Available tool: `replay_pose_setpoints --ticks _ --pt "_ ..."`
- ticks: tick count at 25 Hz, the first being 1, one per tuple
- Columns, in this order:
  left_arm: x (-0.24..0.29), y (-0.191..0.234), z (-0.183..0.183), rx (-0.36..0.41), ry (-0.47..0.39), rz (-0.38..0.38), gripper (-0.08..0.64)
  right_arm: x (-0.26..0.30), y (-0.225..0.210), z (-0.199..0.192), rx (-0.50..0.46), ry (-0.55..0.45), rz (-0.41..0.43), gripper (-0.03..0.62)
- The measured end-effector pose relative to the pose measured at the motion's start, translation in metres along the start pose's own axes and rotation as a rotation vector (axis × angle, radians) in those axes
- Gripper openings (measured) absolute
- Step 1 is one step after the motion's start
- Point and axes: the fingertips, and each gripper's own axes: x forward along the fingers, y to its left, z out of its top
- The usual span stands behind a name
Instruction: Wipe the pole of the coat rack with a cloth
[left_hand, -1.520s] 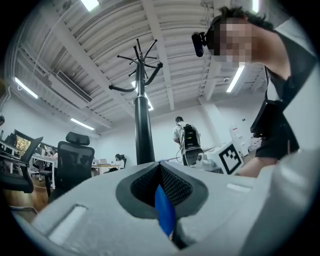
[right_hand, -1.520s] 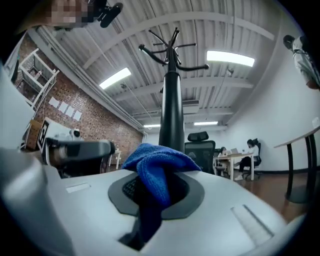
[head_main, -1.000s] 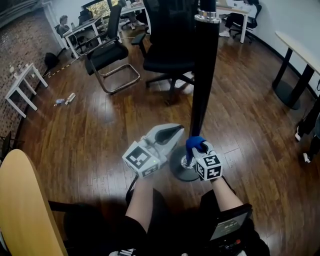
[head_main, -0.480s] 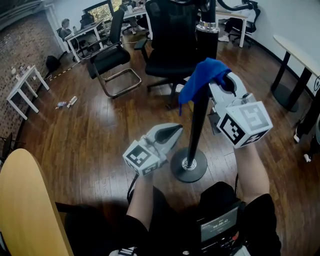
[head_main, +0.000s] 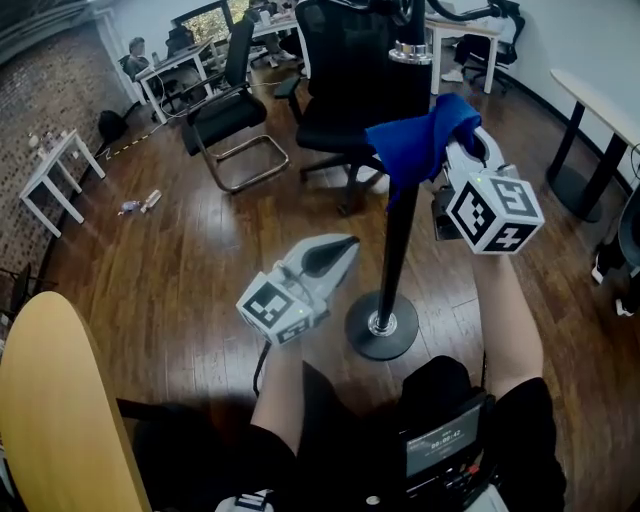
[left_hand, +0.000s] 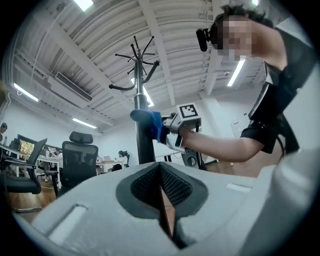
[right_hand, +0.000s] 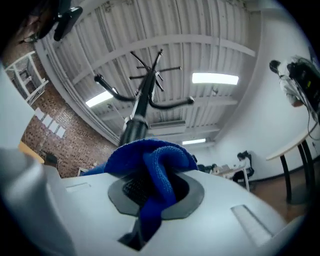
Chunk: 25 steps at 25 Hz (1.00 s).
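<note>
The coat rack's black pole (head_main: 398, 235) rises from a round base (head_main: 381, 326) on the wood floor; in the left gripper view the pole (left_hand: 144, 140) is topped by hooks. A blue cloth (head_main: 420, 138) is pressed against the pole high up, with my right gripper (head_main: 452, 150) shut on it. In the right gripper view the cloth (right_hand: 150, 165) bulges out of the jaws in front of the pole (right_hand: 134, 127). My left gripper (head_main: 335, 250) hangs lower, left of the pole, shut and empty, its jaws meeting in a line (left_hand: 162, 200).
Black office chairs (head_main: 340, 85) and a cantilever chair (head_main: 225, 120) stand behind the rack. A desk (head_main: 595, 100) is at the right, a small white table (head_main: 50, 170) at the left, a wooden chair back (head_main: 55, 410) at the near left.
My right gripper rose with the cloth from near the base up the pole to chest height, then a little higher. The left gripper barely moved.
</note>
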Motion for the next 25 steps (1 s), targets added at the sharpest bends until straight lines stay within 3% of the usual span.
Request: replay_pose_setpoints --ticks 4,8,13,15,18,20,22,25 --pt "0.002 -0.010 -0.015 -0.009 0.024 -0.006 0.000 -0.013 -0.025 -0.155 0.177 0.269 0.033 0.028" --pt "0.003 -0.014 -0.028 -0.037 0.042 -0.004 0.000 -0.063 -0.032 -0.294 0.287 0.449 0.019 0.028" --pt "-0.004 -0.013 -0.043 -0.052 0.068 0.010 0.000 -0.144 -0.029 -0.446 0.323 0.710 -0.048 0.028" --pt "-0.005 -0.015 -0.047 -0.052 0.077 0.010 0.000 -0.171 -0.030 -0.484 0.338 0.795 -0.092 0.028" --pt "-0.007 -0.013 -0.053 -0.057 0.098 0.017 0.000 -0.176 -0.032 -0.489 0.394 0.798 -0.136 0.026" --pt "-0.007 -0.010 -0.054 -0.057 0.104 0.022 0.000 -0.154 -0.032 -0.457 0.429 0.723 -0.109 0.026" --pt "-0.007 -0.009 -0.050 -0.058 0.090 0.026 0.000 -0.119 -0.028 -0.395 0.452 0.574 -0.061 0.025" --pt "-0.010 -0.010 -0.042 -0.071 0.060 0.031 0.000 -0.063 -0.021 -0.260 0.381 0.308 -0.012 0.023"
